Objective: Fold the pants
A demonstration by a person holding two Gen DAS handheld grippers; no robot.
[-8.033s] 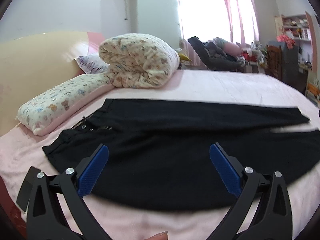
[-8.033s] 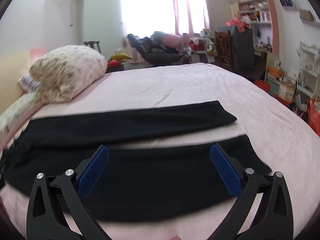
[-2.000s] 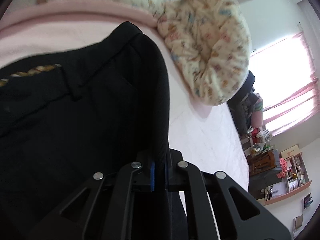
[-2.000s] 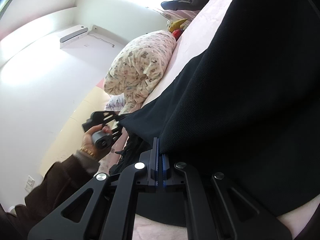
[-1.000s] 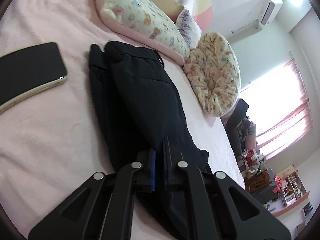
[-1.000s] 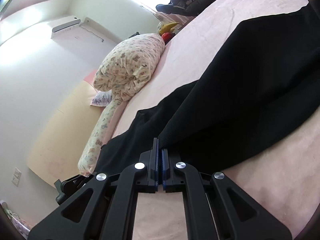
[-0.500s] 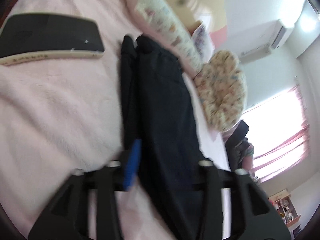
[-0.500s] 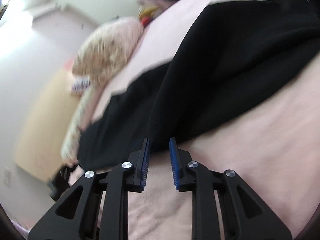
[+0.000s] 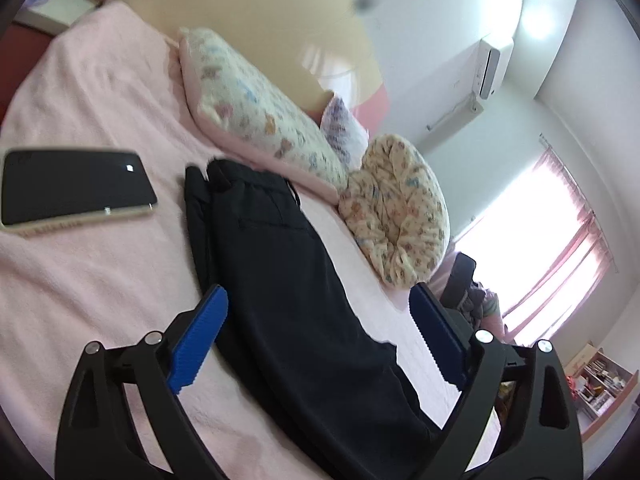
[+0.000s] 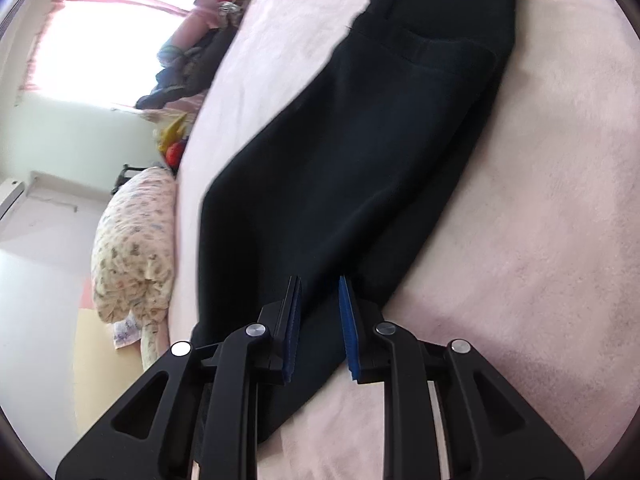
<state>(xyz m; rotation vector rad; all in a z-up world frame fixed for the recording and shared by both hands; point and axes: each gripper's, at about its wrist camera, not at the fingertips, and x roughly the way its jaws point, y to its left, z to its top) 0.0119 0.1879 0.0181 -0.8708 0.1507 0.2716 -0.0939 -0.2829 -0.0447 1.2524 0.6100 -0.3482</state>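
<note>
The black pants lie folded lengthwise, one leg over the other, on the pink bed. In the left wrist view the waistband is at the far end near the pillow. My left gripper is wide open and empty, hovering over the pants' middle. In the right wrist view the pants stretch away from my right gripper. Its jaws stand slightly apart over the near end of the cloth, gripping nothing.
A black phone lies on the bed left of the pants. A patterned pillow and a rolled quilt lie along the headboard side. The quilt also shows in the right wrist view. Clutter and a bright window are beyond the bed.
Both grippers held the pants' edge shut a second ago and have let go. The left has opened wide, the right slightly. The pants now lie folded on the bed.
</note>
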